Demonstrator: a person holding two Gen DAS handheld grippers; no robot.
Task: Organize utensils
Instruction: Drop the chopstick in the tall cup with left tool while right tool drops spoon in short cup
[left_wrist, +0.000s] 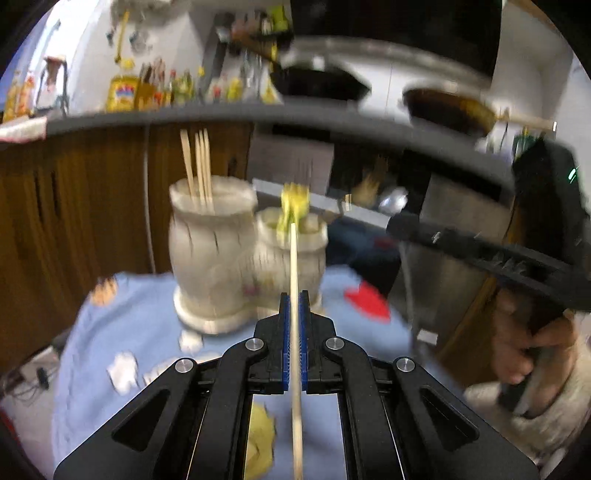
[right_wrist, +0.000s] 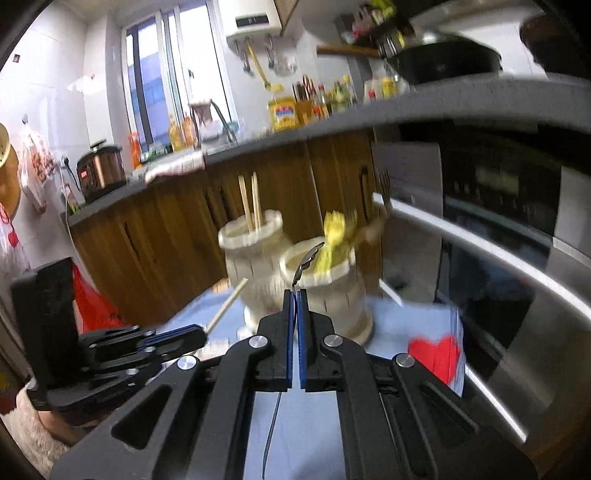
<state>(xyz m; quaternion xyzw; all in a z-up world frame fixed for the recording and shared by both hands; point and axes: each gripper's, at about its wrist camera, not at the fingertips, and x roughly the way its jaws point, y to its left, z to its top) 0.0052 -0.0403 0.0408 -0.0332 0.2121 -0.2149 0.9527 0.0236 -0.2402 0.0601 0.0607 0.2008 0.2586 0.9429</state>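
The left tongs (left_wrist: 294, 295) are clamped on a chopstick (left_wrist: 294, 258) whose long axis points ahead, the taller holder (left_wrist: 210, 236) with chopsticks ahead-left on the bench (left_wrist: 129, 317); the right tongs (right_wrist: 295, 295) pinch a metal utensil (right_wrist: 306, 260) just short of the shorter holder (right_wrist: 328, 291).

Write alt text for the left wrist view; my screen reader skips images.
The left gripper is shut on a wooden chopstick pointing toward a cream two-pot utensil holder on a blue cloth. Chopsticks stand in the taller pot, yellow utensils in the shorter. The right gripper reaches in from the right.
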